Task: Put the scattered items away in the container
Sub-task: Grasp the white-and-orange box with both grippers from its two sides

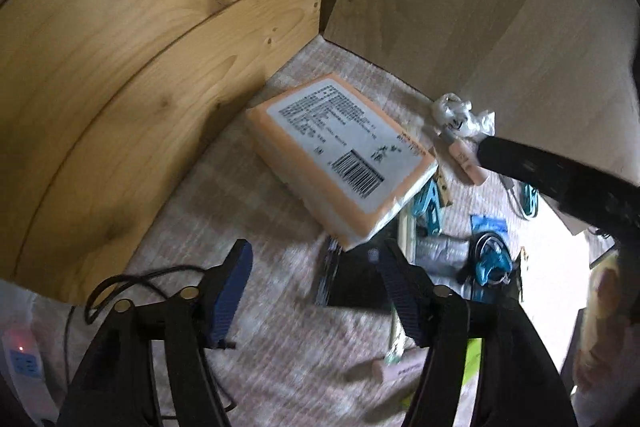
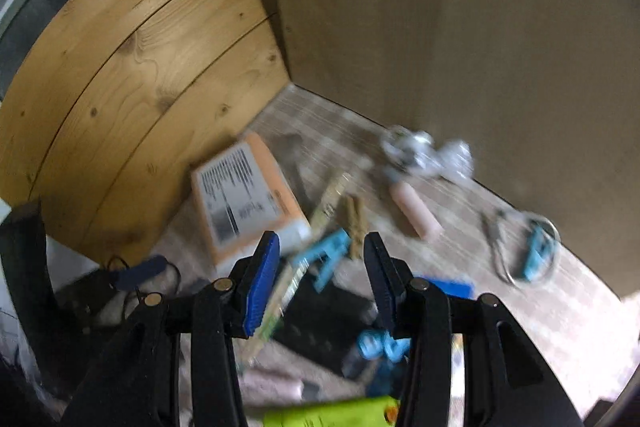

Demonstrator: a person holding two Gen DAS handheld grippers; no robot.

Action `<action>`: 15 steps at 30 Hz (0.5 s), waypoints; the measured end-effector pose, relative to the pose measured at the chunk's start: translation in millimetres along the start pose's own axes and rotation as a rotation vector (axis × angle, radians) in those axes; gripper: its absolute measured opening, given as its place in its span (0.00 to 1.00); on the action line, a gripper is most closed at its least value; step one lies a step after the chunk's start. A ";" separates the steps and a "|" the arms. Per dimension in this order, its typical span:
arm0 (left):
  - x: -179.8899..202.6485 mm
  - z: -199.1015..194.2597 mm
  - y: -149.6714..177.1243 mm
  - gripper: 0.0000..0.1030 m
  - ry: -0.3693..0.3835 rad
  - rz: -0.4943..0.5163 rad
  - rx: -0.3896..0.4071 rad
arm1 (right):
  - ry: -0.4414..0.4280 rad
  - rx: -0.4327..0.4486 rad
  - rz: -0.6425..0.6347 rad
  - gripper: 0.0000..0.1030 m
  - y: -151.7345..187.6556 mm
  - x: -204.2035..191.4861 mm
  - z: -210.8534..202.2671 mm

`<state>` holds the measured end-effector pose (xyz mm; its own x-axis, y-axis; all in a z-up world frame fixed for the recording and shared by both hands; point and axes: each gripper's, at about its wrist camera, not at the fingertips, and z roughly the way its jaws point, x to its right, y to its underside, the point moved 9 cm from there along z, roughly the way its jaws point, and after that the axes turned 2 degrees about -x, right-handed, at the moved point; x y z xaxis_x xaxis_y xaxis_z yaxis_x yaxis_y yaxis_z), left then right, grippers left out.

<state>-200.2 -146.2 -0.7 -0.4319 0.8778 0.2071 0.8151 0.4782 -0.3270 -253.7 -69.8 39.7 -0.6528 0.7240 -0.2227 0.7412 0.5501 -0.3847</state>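
An orange tissue pack [image 1: 340, 159] with a white barcode label lies on the woven mat near the wooden corner; it also shows in the right wrist view [image 2: 248, 203]. My left gripper [image 1: 312, 291] is open and empty just below the pack, above a black flat item [image 1: 356, 287]. My right gripper [image 2: 320, 283] is open and empty, hovering over a blue clip [image 2: 328, 259], a wooden clothespin [image 2: 357, 223] and a ruler [image 2: 296, 279]. A pink tube [image 2: 416, 215] and crumpled plastic [image 2: 424, 151] lie farther back. No container is clearly in view.
Pine boards [image 1: 120, 87] wall the left, a plain panel [image 1: 480, 7] the back. A blue tool on a metal ring [image 2: 532, 251] lies at right. A black cable [image 1: 120, 287] and a power strip [image 1: 24, 363] sit lower left. A lime-green item [image 2: 332, 415] lies below.
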 end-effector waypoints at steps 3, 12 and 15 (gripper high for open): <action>8.5 5.7 -4.7 0.68 0.010 0.020 0.001 | -0.029 -0.024 -0.014 0.42 -15.4 -10.0 19.4; 18.3 33.7 -12.7 0.71 0.060 0.022 -0.027 | -0.107 -0.158 -0.021 0.42 -19.9 -29.7 75.0; 19.1 43.5 -9.8 0.56 0.096 0.015 -0.053 | -0.167 -0.170 0.028 0.42 -15.2 -32.7 79.3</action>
<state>-233.3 -133.0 -33.6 -0.3828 0.8770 0.2904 0.8417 0.4606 -0.2816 -256.0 -134.8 -18.2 -0.6382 0.6685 -0.3818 0.7655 0.6036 -0.2229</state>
